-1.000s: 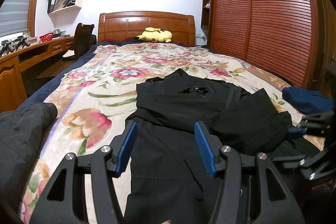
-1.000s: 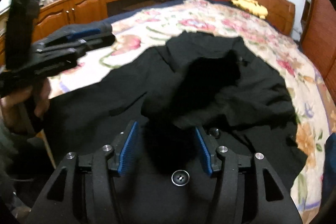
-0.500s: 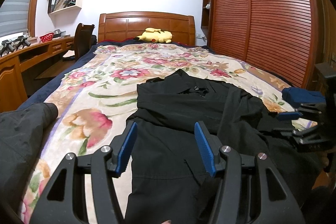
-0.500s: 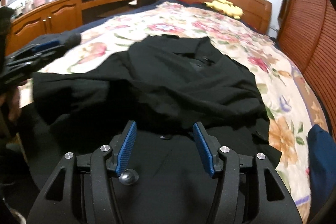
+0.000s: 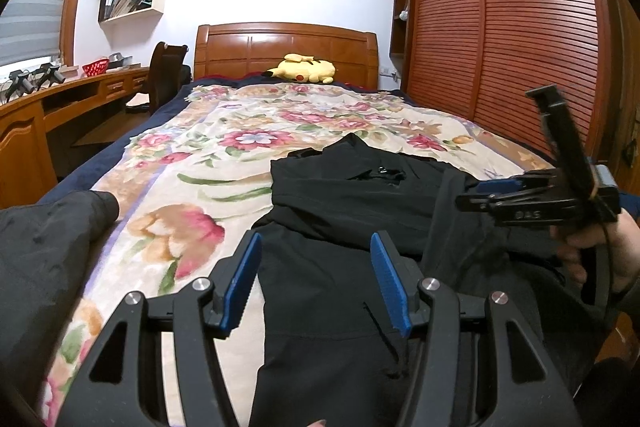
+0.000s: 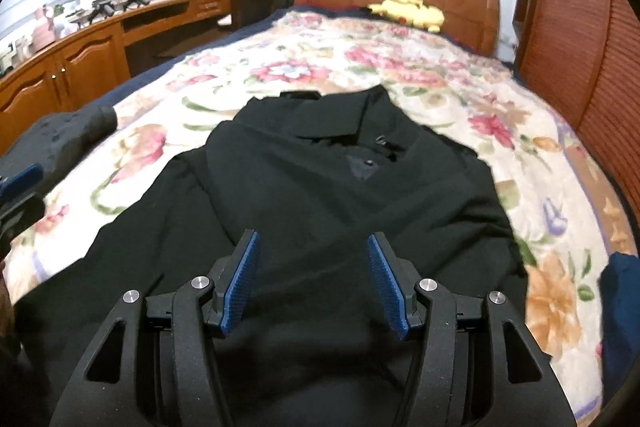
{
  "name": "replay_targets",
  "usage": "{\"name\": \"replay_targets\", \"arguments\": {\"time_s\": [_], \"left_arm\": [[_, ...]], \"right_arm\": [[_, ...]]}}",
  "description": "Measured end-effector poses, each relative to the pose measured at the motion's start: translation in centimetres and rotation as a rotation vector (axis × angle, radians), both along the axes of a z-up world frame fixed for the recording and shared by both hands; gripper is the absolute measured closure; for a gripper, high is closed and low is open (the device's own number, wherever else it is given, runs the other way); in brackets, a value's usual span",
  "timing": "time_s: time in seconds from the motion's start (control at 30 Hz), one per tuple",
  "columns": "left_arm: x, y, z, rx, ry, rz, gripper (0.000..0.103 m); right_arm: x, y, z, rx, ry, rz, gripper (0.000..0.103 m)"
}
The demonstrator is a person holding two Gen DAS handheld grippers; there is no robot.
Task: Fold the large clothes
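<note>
A black jacket (image 6: pixel 320 187) lies spread on a bed covered by a floral bedspread (image 6: pixel 400 67), its collar pointing toward the wooden headboard (image 5: pixel 286 47) and its lower part reaching the near edge of the bed. Its sleeves appear folded in across the chest, so the body forms a rough rectangle.

The left gripper (image 5: pixel 316 279) hovers low over the near, left part of the jacket. Its blue-padded jaws stand about half open, with nothing between them (only cloth shows below). The right gripper (image 6: pixel 314 279) hangs above the middle of the jacket, tilted downward, its jaws likewise about half open and empty. In the left wrist view the right gripper (image 5: pixel 520 199) shows from the side at the right edge, held in a person's hand (image 5: pixel 600 251) above the jacket's right side.

A dark sleeve (image 5: pixel 48 239) rests on the bedspread at the left. A yellow plush toy (image 5: pixel 304 69) sits against the headboard. Along the left wall runs a wooden desk (image 6: pixel 100 43) with a dark chair (image 5: pixel 166 75) pushed in, and slatted wardrobe doors (image 5: pixel 500 27) fill the right wall. A dark blue cloth (image 6: pixel 620 307) lies at the bed's right edge.
</note>
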State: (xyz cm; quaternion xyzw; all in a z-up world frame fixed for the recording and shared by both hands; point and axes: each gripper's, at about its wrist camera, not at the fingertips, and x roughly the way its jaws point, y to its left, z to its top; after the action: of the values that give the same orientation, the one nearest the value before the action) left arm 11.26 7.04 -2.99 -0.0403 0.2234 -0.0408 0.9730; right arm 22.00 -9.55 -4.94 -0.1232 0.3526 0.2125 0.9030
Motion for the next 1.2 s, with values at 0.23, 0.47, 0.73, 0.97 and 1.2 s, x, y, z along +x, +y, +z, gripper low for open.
{"name": "replay_targets", "arguments": {"time_s": [0.23, 0.47, 0.73, 0.97, 1.2], "left_arm": [[0.0, -0.6, -0.2, 0.016, 0.007, -0.02, 0.047], [-0.1, -2.1, -0.5, 0.04, 0.021, -0.053, 0.047], [-1.3, -3.6, -1.3, 0.028, 0.06, -0.112, 0.047], [-2.3, -5.3, -2.9, 0.051, 0.121, -0.154, 0.047], [-3.1, -6.4, -4.6, 0.048, 0.202, -0.195, 0.047]], "right_arm": [[-1.8, -0.3, -2.9, -0.082, 0.09, 0.043, 0.046], [-5.5, -3.0, -6.4, -0.165, 0.13, 0.023, 0.046], [-7.5, -4.7, -5.8, -0.116, 0.099, 0.002, 0.046], [-9.5, -7.4, -4.9, -0.106, 0.033, -0.049, 0.046], [-9.6, -10.2, -6.2, -0.146, -0.004, -0.139, 0.046]]}}
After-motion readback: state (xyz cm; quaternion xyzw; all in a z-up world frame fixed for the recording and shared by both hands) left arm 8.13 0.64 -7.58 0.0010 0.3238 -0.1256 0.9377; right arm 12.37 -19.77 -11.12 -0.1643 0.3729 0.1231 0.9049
